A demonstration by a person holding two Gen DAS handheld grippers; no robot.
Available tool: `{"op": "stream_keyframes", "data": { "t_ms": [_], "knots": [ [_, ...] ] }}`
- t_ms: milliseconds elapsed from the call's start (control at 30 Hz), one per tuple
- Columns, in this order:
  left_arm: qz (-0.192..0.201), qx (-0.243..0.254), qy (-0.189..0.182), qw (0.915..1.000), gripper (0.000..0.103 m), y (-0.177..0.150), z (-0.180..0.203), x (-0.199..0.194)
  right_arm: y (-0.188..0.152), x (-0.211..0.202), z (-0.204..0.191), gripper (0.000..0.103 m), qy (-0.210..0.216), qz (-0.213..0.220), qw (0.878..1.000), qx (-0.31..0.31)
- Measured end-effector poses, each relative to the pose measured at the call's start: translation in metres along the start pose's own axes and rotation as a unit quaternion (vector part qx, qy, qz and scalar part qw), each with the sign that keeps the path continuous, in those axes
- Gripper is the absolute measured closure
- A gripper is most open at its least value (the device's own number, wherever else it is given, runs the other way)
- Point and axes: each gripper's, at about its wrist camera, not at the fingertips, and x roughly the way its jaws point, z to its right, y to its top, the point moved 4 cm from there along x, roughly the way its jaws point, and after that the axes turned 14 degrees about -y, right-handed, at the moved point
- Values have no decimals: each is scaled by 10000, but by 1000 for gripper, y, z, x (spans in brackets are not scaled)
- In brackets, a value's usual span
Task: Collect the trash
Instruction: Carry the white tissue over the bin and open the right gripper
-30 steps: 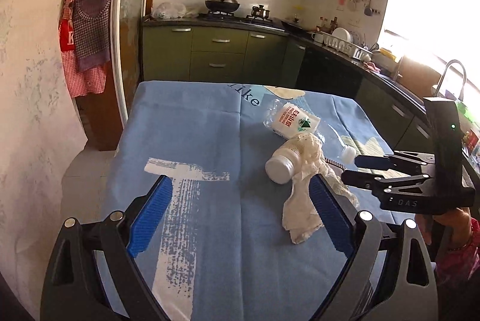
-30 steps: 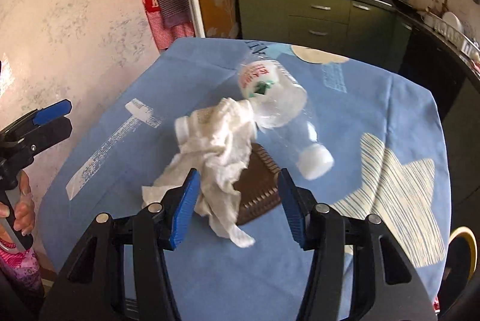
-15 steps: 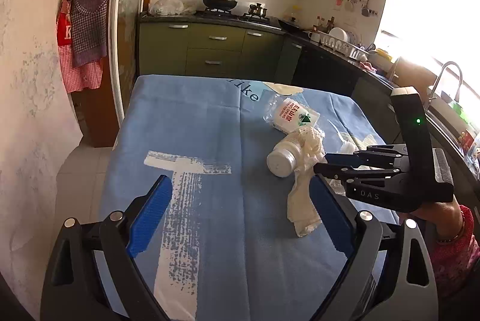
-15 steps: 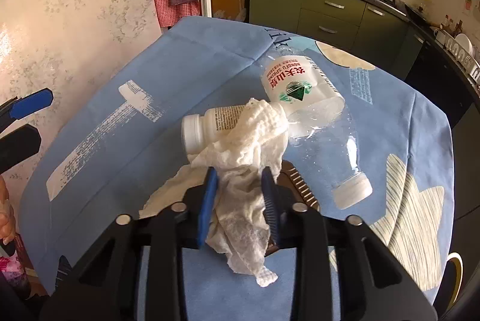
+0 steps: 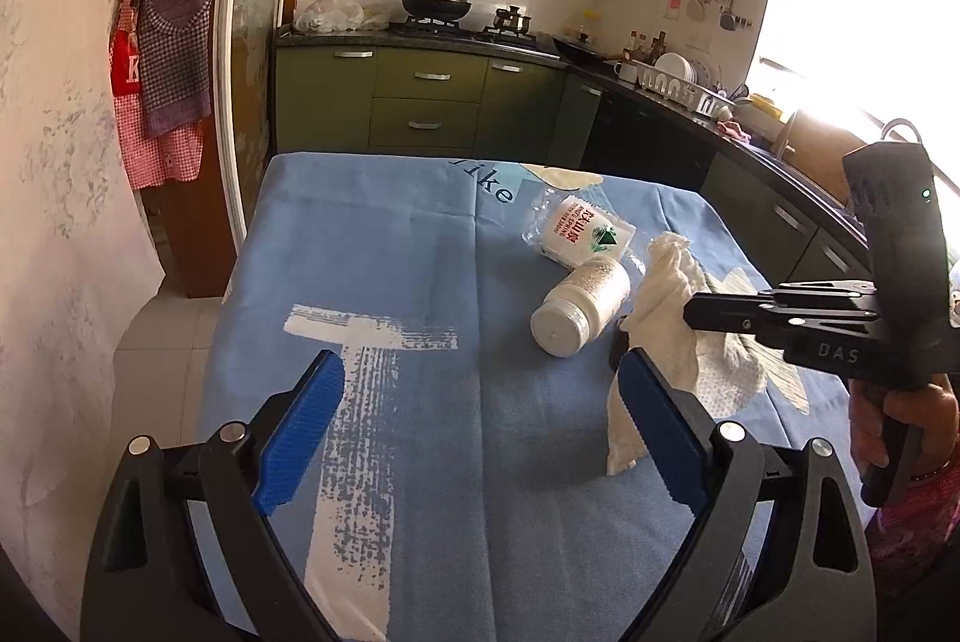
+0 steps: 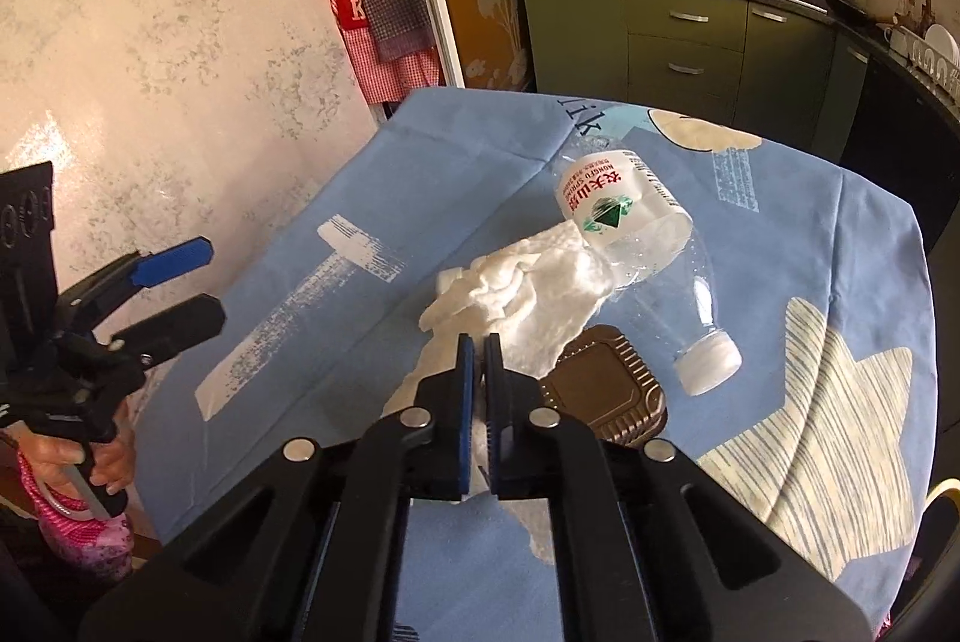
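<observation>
Crumpled white tissue (image 6: 528,294) sits mid-desk on the blue cloth (image 6: 780,234), its near part pinched in the right gripper (image 6: 478,348), whose jaws have just been closing and now clamp it. Touching its far end lies a clear plastic bottle (image 6: 630,216); a brown lid (image 6: 606,390) sits just right. The left gripper (image 5: 480,402) hovers, jaws spread wide, beside a small white bottle (image 5: 579,309).

On the tabletop (image 5: 420,462) lie one crumpled white tissue (image 6: 540,294), one clear plastic bottle (image 6: 636,228), one small white bottle (image 5: 579,309) and one brown ridged lid (image 6: 606,390). Two claws are in view, left claw (image 5: 480,429) and right claw (image 6: 479,360).
</observation>
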Motion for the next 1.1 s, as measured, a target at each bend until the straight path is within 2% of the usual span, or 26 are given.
{"op": "stream_keyframes", "data": {
  "t_ms": [133, 267, 400, 567, 700, 800, 933, 1100],
  "knots": [
    [-43, 43, -27, 10000, 12, -1, 4, 2, 0, -26, 7, 100, 227, 129, 9995, 177],
    [-74, 103, -55, 9999, 12, 0, 10, 4, -2, -52, 26, 100, 219, 290, 9984, 433],
    [-111, 168, -82, 9998, 12, 1, 15, 7, -11, -77, 60, 100, -131, 422, 9961, 763],
    [-151, 230, -135, 9995, 12, 3, 23, 12, -37, -113, 128, 100, -980, 475, 9849, 1348],
    [-205, 292, -174, 9992, 12, 4, 31, 19, -73, -138, 190, 100, -1810, 360, 9633, 1950],
    [-226, 365, -240, 9988, 12, 6, 41, 23, -106, -153, 239, 100, -2454, 258, 9379, 2438],
    [-289, 533, -291, 9977, 11, 7, 57, 29, -145, -164, 292, 100, -2906, 177, 9080, 3014],
    [-332, 747, -298, 9962, 11, 8, 76, 33, -177, -175, 337, 100, -3464, 172, 8745, 3391]
  ]
}}
